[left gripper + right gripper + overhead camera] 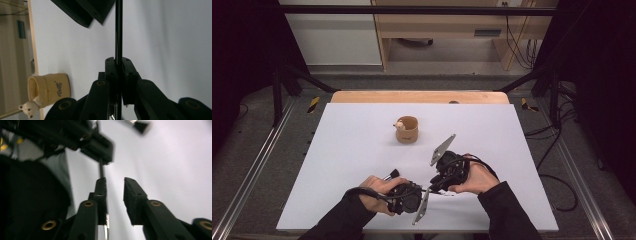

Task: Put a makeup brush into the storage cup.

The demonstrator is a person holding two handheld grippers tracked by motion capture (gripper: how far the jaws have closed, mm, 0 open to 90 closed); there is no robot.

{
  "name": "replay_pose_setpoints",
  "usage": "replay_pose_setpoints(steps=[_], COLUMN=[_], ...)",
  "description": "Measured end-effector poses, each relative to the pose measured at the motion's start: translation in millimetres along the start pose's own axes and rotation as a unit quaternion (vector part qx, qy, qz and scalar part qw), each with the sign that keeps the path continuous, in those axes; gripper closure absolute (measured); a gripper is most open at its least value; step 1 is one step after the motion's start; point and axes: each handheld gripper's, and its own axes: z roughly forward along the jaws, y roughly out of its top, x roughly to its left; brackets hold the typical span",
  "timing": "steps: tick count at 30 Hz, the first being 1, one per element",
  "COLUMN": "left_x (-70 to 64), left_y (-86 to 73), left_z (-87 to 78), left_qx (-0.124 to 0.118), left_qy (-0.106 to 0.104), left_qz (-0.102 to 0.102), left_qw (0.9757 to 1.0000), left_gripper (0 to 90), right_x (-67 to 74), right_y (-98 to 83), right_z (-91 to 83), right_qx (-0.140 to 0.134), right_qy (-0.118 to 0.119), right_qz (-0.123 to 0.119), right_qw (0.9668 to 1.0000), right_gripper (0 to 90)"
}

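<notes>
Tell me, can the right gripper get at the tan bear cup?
Probably yes: bare white table lies between the right gripper and the tan bear cup. Its jaws stand open, with the thin black rod, clamped by the left gripper, beside one.

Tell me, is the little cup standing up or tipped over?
Standing up: the tan cup rests on its base on the white table, mouth facing upward.

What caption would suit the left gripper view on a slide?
Left tool clamped shut on a thin black rod above the white table, tan bear cup nearby.
</notes>
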Motion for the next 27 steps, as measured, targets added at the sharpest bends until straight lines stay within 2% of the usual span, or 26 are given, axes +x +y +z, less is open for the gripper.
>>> replay_pose_setpoints(steps=[1, 3, 5, 7, 9, 12, 15, 16, 17, 18, 19, 21, 22, 23, 24, 27], left_x=[1.2, 2.7, 5.0, 5.5, 7.5, 9.0, 9.7, 10.2, 10.5, 10.9, 11.5, 12.3, 12.4, 12.7, 13.3, 14.2], left_y=[-2.3, -5.3, -9.0, -11.9, -15.0, -20.0, -24.7, -26.9, -28.9, -30.6, -32.1, -35.6, -37.2, -39.3, -40.5, -45.2], left_z=[0.3, 0.4, 0.9, 0.7, 0.3, 0.9, 1.6, 1.3, 1.4, 1.0, 0.8, 0.3, 0.4, 0.6, 0.4, 1.1], left_qx=[-0.001, 0.001, 0.000, -0.001, -0.005, -0.008, -0.012, -0.013, -0.016, -0.018, -0.021, -0.026, -0.032, -0.039, -0.039, -0.056], left_qy=[-0.002, -0.002, -0.004, -0.005, -0.008, -0.015, -0.018, -0.018, -0.017, -0.017, -0.017, -0.016, -0.014, -0.013, -0.014, -0.013], left_qz=[-0.010, -0.023, -0.037, -0.060, -0.076, -0.109, -0.134, -0.145, -0.155, -0.168, -0.175, -0.199, -0.213, -0.230, -0.240, -0.282], left_qw=[1.0000, 0.9997, 0.9993, 0.9982, 0.9971, 0.9939, 0.9908, 0.9892, 0.9876, 0.9856, 0.9843, 0.9796, 0.9764, 0.9722, 0.9700, 0.9577], left_gripper=[84.8, 84.8, 84.8, 84.7, 84.7, 84.7, 84.7, 84.7, 84.7, 84.7, 84.7, 84.7, 84.8, 84.7, 84.7, 84.7], right_x=[-1.5, -4.6, -5.6, -6.4, -7.7, -9.1, -10.9, -10.8, -11.3, -11.7, -11.9, -11.9, -11.8, -11.5, -11.2, -10.6], right_y=[-1.4, -4.8, -7.9, -11.6, -14.5, -19.1, -24.4, -25.7, -27.7, -29.2, -30.5, -33.0, -34.5, -35.9, -37.7, -41.6], right_z=[-4.6, -15.3, -25.4, -34.7, -40.8, -48.1, -54.4, -55.6, -57.4, -58.9, -60.1, -61.9, -62.8, -63.6, -64.4, -65.8], right_qx=[-0.018, -0.052, -0.087, -0.119, -0.136, -0.169, -0.209, -0.218, -0.231, -0.238, -0.244, -0.254, -0.260, -0.267, -0.274, -0.292], right_qy=[-0.014, -0.027, -0.045, -0.063, -0.075, -0.097, -0.118, -0.122, -0.132, -0.141, -0.147, -0.152, -0.156, -0.160, -0.165, -0.176], right_qz=[0.003, 0.003, 0.008, 0.021, 0.025, 0.039, 0.057, 0.064, 0.069, 0.073, 0.078, 0.085, 0.089, 0.093, 0.100, 0.111], right_qw=[0.9997, 0.9983, 0.9952, 0.9907, 0.9875, 0.9802, 0.9691, 0.9663, 0.9614, 0.9582, 0.9555, 0.9514, 0.9489, 0.9456, 0.9421, 0.9335], right_gripper=[69.6, 65.1, 62.7, 57.9, 54.7, 50.3, 43.2, 39.6, 37.1, 34.7, 32.4, 30.8, 29.0, 27.4, 25.3, 20.5])
